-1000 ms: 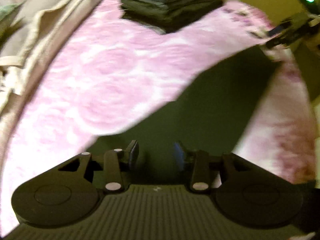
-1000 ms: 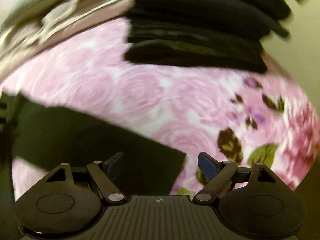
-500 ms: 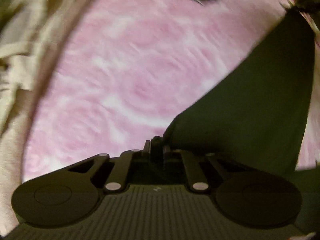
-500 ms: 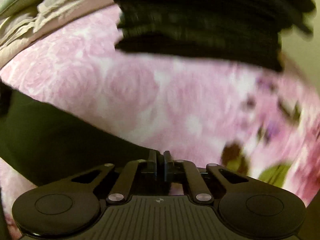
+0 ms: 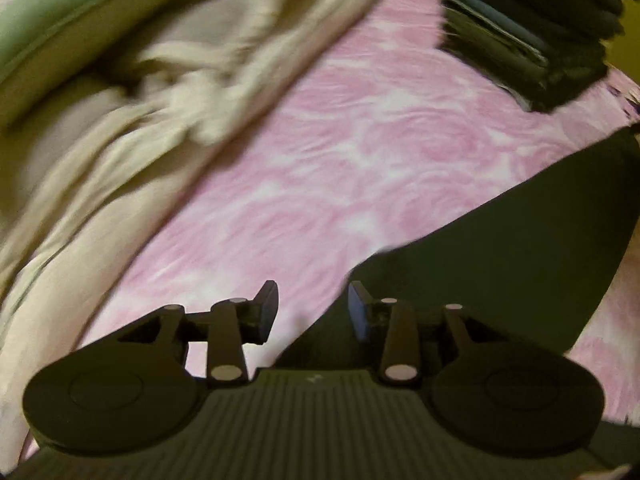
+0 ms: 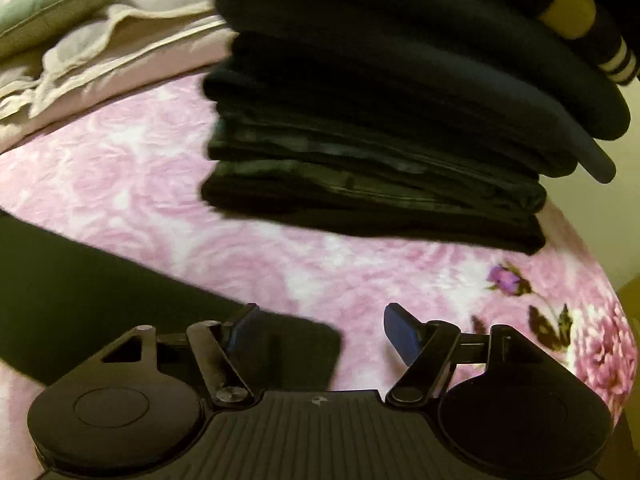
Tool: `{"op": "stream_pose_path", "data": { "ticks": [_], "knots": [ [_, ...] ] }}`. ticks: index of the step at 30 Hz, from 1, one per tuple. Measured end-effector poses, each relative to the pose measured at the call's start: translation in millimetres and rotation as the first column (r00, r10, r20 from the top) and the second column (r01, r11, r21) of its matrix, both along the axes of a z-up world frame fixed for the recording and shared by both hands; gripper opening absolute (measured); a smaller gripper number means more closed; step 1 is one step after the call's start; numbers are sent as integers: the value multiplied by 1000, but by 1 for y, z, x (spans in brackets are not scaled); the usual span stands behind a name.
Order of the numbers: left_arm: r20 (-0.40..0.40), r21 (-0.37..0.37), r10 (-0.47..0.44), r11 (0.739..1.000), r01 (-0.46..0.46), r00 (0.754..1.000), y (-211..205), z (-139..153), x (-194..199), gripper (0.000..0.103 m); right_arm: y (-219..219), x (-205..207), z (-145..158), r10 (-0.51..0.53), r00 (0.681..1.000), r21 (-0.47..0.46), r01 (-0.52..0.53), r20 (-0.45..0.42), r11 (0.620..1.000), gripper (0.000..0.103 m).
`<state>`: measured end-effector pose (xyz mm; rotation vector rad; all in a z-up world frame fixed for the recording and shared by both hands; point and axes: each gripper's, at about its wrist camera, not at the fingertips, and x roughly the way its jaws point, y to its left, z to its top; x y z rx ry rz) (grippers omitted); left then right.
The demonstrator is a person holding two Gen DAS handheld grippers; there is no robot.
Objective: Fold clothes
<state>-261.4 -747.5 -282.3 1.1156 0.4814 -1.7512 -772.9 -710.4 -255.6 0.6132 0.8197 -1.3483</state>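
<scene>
Jaws of both the left gripper (image 5: pixel 309 312) and right gripper (image 6: pixel 320 330) have just opened and stand apart, empty, over opposite ends of the flat dark green garment (image 5: pixel 500 256) lying lengthwise between them on the pink floral bedspread (image 5: pixel 360 152).

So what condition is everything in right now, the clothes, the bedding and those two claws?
Dark garment: lying flat on the pink blanket, released.
Stack of dark clothes: folded, piled.
Beige bedding: rumpled.
Green pillow: resting at the far edge.
Left claw: just opened, empty.
Right claw: just opened, empty.
</scene>
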Motion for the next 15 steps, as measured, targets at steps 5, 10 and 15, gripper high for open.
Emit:
{"op": "stream_pose_path", "data": {
  "ticks": [5,10,15],
  "knots": [
    [91,6,191,981,-193,977,56,18,92,37,18,68,15,148,984,-10,-147,98,989,72],
    [123,28,354,932,-360,927,106,16,180,38,14,182,21,386,892,-9,-395,233,919,72],
    [14,63,398,915,-398,917,101,-13,235,38,-8,327,29,595,748,-52,-609,294,791,72]
  ]
}}
